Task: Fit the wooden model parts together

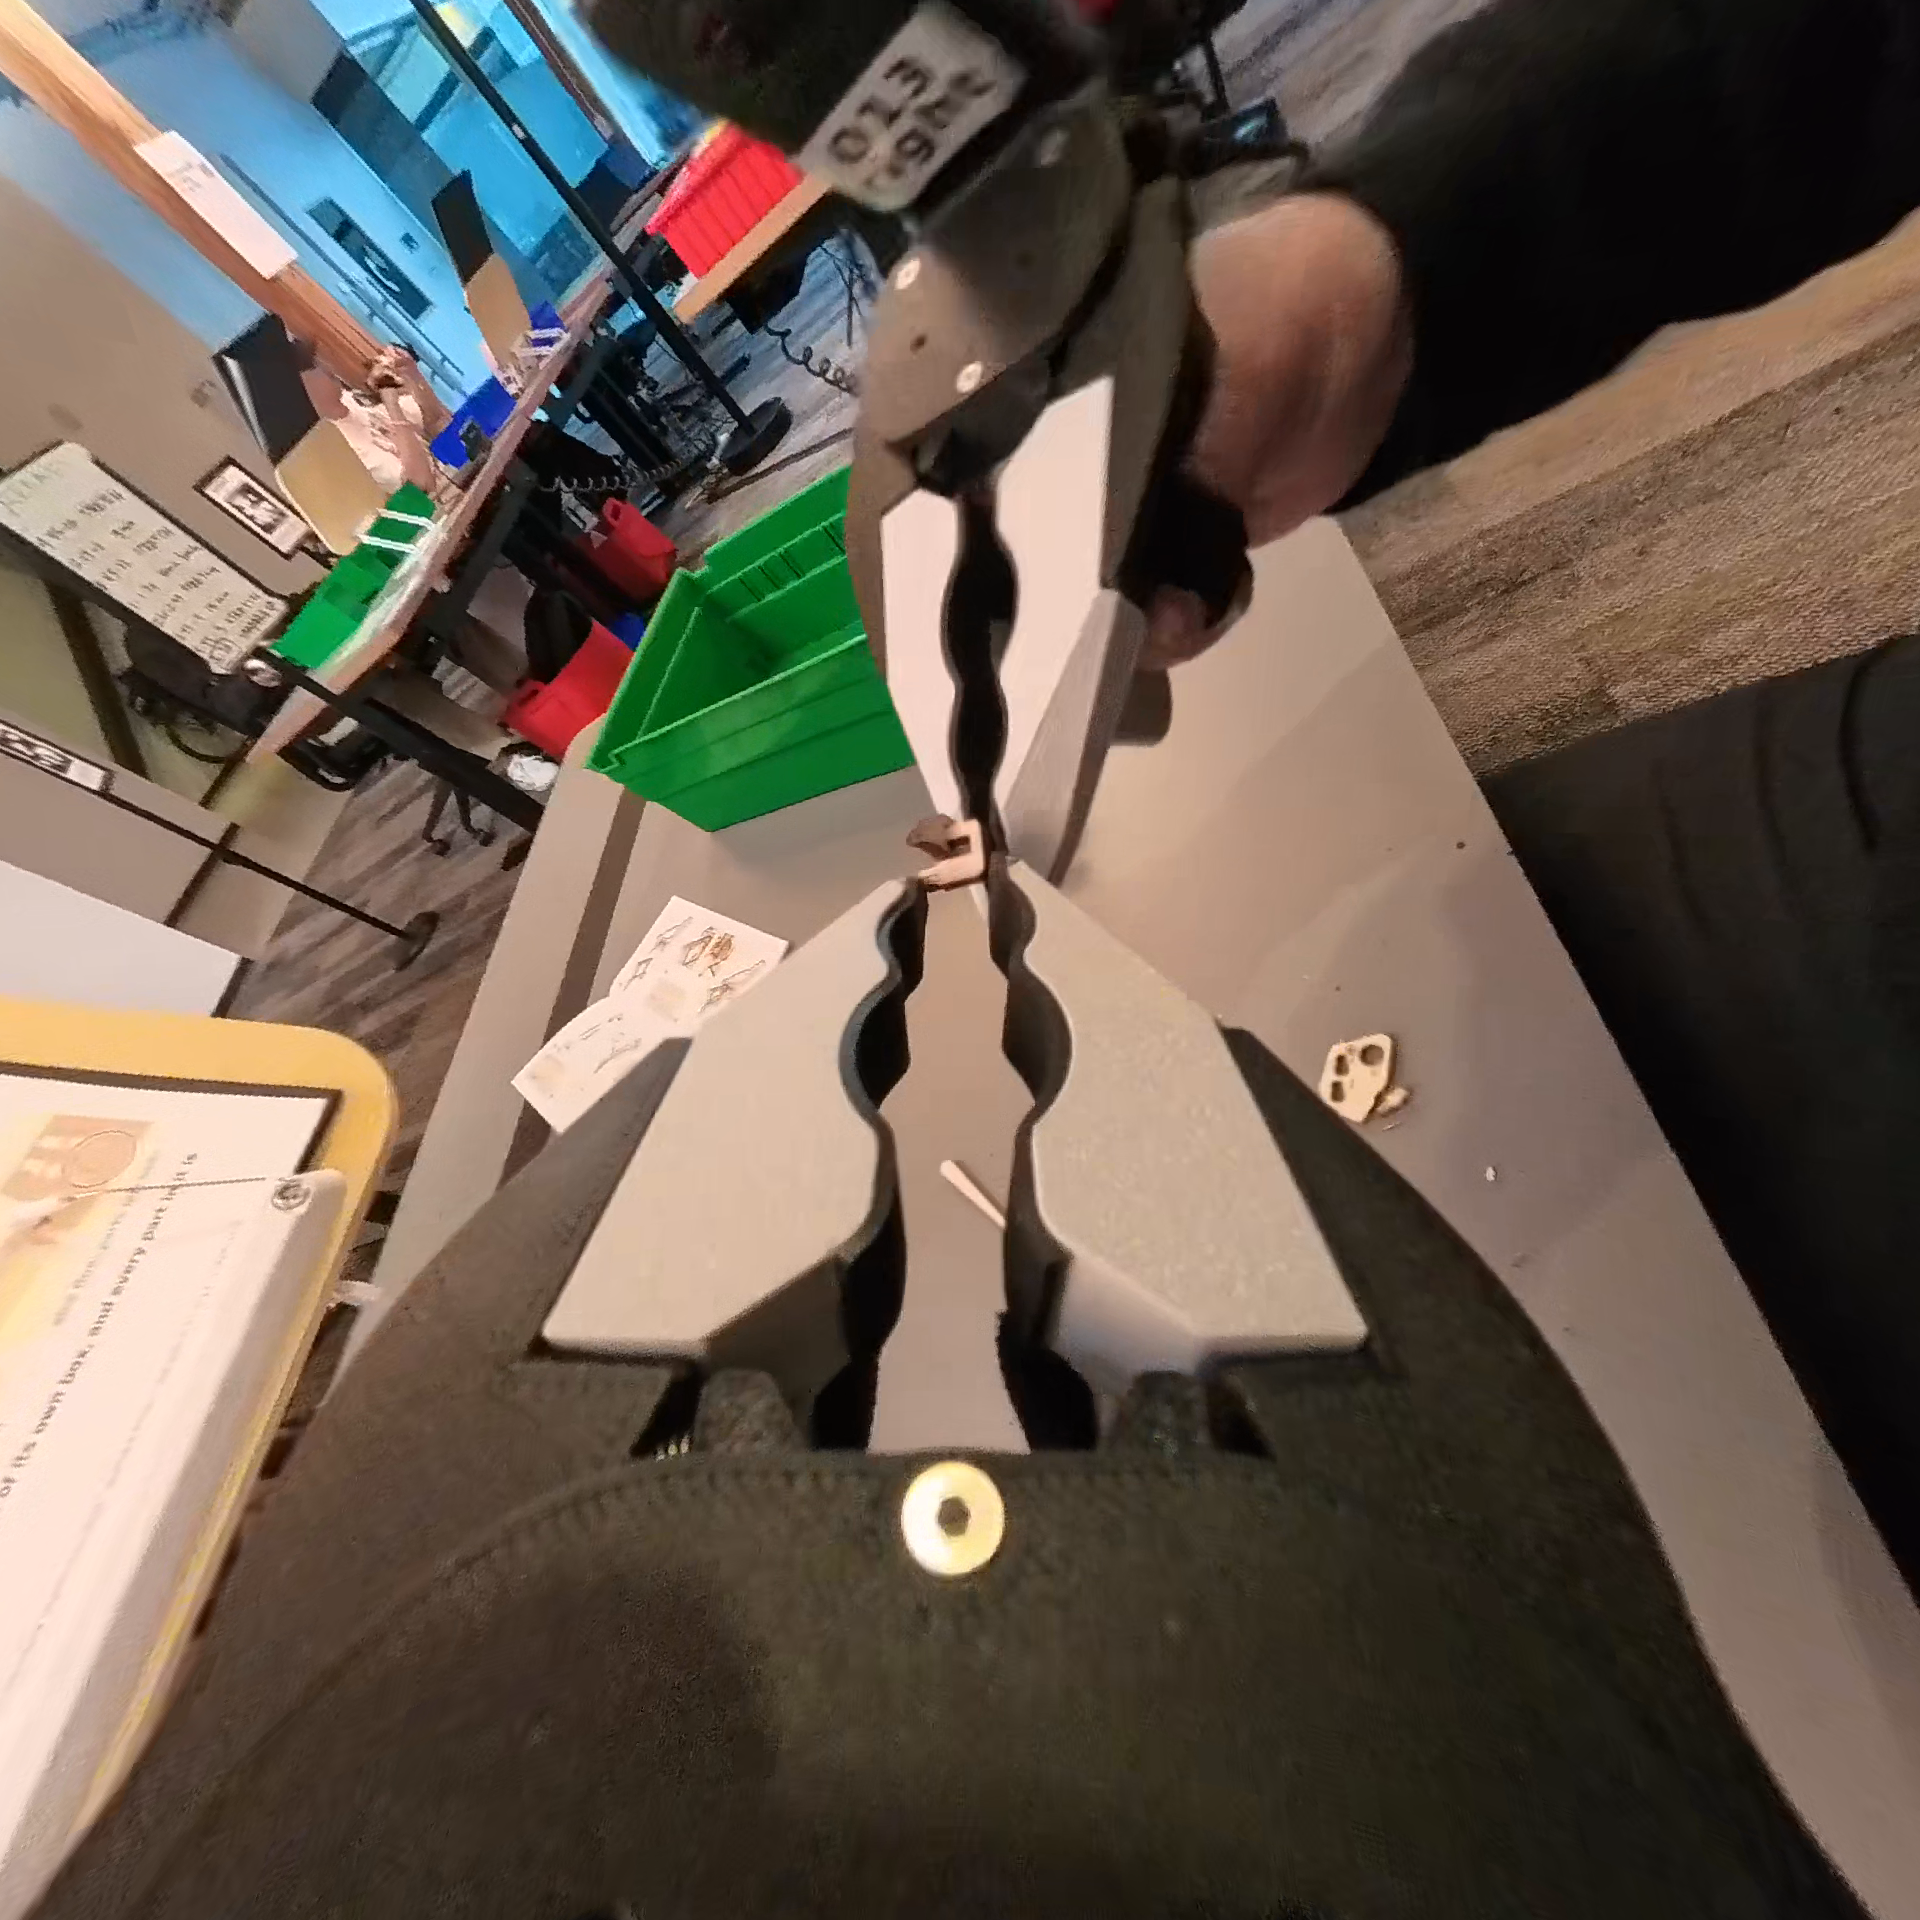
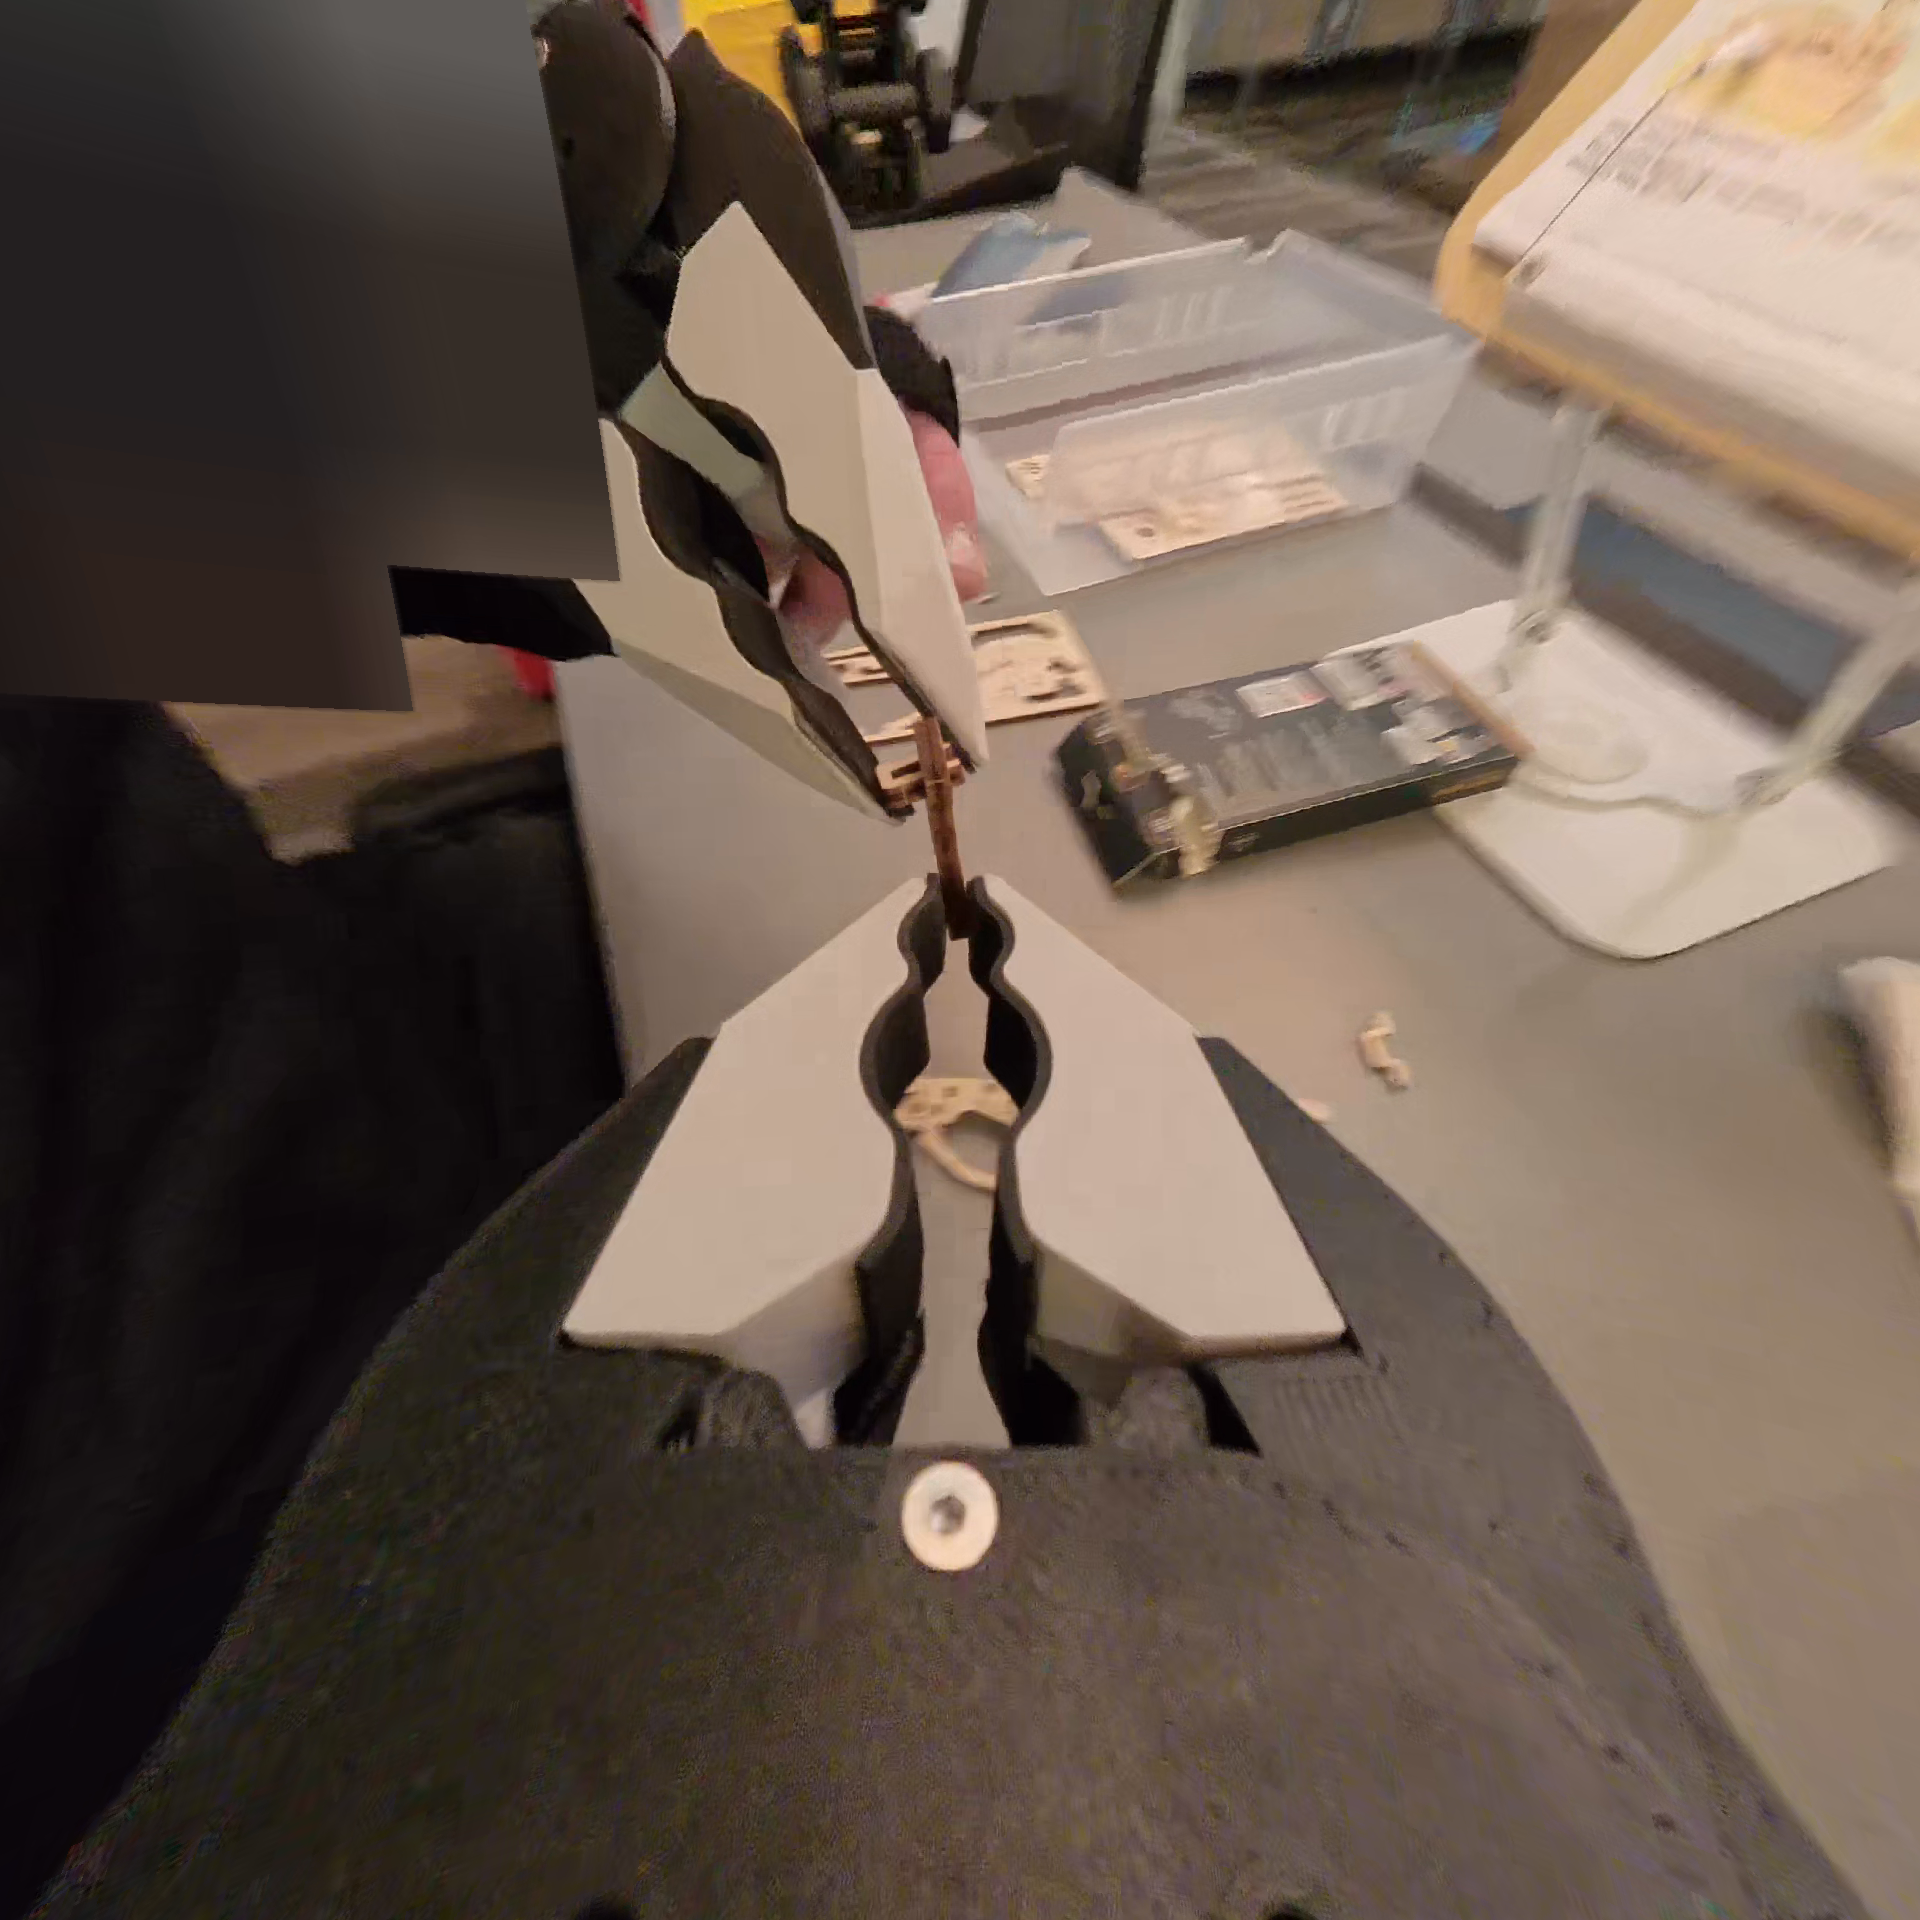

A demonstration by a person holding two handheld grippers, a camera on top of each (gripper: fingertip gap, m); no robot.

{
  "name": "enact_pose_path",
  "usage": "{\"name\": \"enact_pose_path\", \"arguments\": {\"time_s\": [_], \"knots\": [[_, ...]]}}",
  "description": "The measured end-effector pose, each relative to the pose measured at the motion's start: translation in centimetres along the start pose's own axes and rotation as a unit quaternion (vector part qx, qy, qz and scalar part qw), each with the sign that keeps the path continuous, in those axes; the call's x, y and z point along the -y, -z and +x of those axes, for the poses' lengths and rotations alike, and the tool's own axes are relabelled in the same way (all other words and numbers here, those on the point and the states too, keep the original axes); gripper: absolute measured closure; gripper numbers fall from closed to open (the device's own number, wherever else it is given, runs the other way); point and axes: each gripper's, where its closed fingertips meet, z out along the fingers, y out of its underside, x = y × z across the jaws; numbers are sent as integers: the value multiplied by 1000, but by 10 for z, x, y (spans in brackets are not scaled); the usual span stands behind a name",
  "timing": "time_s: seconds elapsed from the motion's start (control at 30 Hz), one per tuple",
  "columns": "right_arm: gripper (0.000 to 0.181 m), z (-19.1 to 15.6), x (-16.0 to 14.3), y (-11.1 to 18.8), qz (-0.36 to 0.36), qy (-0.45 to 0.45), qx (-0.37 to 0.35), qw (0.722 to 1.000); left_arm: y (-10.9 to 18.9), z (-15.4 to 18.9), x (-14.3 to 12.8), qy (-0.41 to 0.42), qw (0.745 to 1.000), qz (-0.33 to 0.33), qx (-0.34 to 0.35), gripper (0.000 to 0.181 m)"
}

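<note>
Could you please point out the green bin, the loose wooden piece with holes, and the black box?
Green bin [image 1: 769, 717], left wrist view, front wall.
Wooden piece [image 1: 1356, 1075], left wrist view, flat face.
Black box [image 2: 1288, 758], right wrist view, top face.

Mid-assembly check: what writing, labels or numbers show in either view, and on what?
I don't transcribe writing; it stands on:
Grey tag, left wrist view: legible characters.
White page on yellow-framed stand: printed lines.
Black flat box: blurred.
White instruction sheet: too small.
</note>
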Motion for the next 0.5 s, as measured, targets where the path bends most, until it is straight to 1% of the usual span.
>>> {"name": "enact_pose_path", "arguments": {"time_s": [0.07,0.13,0.23,0.3,0.33,0.37,0.4,0.43,0.5], "knots": [[180,-2,-2,-1,-6,-54,45,997,-1,0,-2,1,1000,-4,-3,172],[181,-5,-5,-1,-18,-74,75,994,-1,3,-4,17,1000,-5,-24,172],[181,0,-5,-2,-27,-58,61,996,-1,0,-7,50,998,-2,-34,172],[181,16,-8,-3,-56,3,-18,998,-1,2,-5,95,994,16,-54,172],[181,19,-8,-2,-67,37,-44,996,-2,1,-8,85,995,7,-47,172],[181,13,-1,-2,-52,32,-35,998,-3,2,-12,62,997,-7,-41,172],[181,10,4,-2,-42,16,-24,999,-4,3,-10,63,997,-2,-43,172],[181,13,1,-2,-45,13,-25,999,-4,3,-9,71,997,2,-44,172],[181,18,-2,2,-39,-8,-19,999,-4,2,-16,44,998,-21,-35,172]]}}
